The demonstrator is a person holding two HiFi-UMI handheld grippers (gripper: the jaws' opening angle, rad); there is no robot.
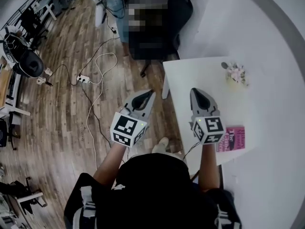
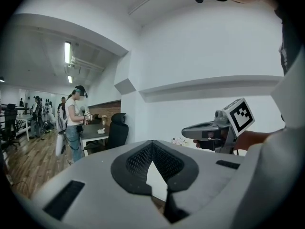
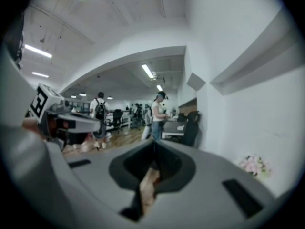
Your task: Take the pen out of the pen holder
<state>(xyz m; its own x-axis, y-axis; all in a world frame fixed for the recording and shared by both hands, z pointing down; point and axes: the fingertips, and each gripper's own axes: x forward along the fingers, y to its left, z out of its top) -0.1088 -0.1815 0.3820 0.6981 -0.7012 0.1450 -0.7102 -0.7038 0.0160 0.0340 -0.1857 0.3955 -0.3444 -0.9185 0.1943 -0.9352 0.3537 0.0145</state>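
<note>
Well short of what may be the pen holder [image 1: 235,73], a small flowery thing near the table's [image 1: 200,75] far right edge, both grippers are closed on nothing, the right gripper [image 1: 196,94] over the table's bare near-left part by a pink book [image 1: 232,138], the left gripper [image 1: 148,96] past its left edge above open floor [image 1: 71,113].

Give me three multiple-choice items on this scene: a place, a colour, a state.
1. Where on the table is the book? A near right corner; B far left corner; C middle.
2. Colour of the book? A blue; B pink; C green.
3. Jaws of the right gripper? A shut, empty; B on a pen; C wide apart.
Answers: 1 A, it lies at the near right corner, beside the right gripper; 2 B, its cover is pink; 3 A, the tips meet with nothing between.
</note>
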